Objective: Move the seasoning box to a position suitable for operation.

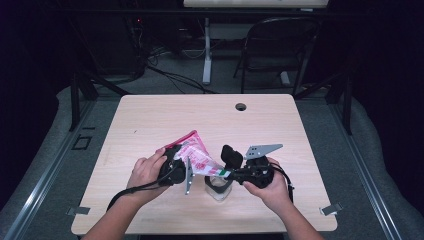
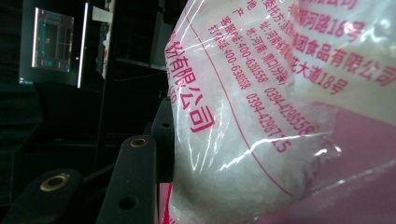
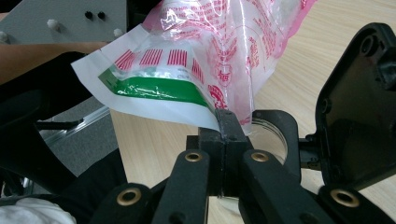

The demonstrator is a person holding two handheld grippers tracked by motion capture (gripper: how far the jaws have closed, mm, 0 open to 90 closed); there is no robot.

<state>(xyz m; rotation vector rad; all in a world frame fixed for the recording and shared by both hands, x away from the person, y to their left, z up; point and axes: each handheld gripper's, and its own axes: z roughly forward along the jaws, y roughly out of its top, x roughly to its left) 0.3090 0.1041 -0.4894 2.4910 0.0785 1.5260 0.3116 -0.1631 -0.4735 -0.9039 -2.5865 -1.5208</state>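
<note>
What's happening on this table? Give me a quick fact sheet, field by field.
Setting: pale wooden table, dark room behind
Main item: clear plastic bag with pink and red print, white grains inside
Left hand-held gripper: shut on the bag's upper part
Right hand-held gripper: shut on the bag's lower corner, by its green stripe
Bag pose: held off the table, tilted down toward the right
Below the bag: small clear container with a black lid flipped open
Likely activity: getting the grains into the container
</note>
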